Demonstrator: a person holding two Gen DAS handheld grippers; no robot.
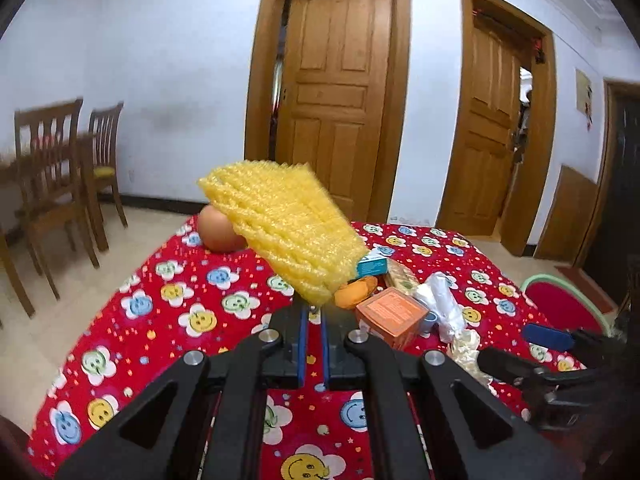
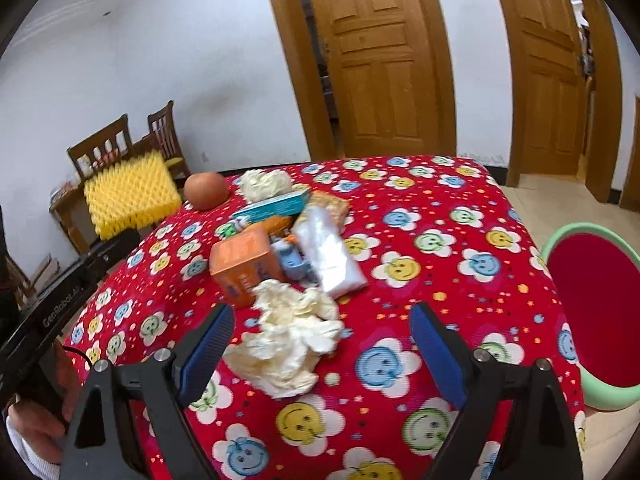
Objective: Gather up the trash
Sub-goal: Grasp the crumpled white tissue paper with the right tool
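My left gripper is shut on the lower corner of a yellow foam fruit net, which it holds up above the red flowered tablecloth; the same yellow foam net shows at the left of the right wrist view. My right gripper stands open over the cloth, with a crumpled cream tissue lying between its blue fingers, untouched. Behind the tissue lies a heap of trash: an orange carton, a clear plastic bag, a teal box and a second tissue wad.
An orange-brown round fruit sits at the table's far left corner. A green-rimmed bin with a red liner stands off the table's right edge. Wooden chairs stand at the left wall, and two wooden doors behind.
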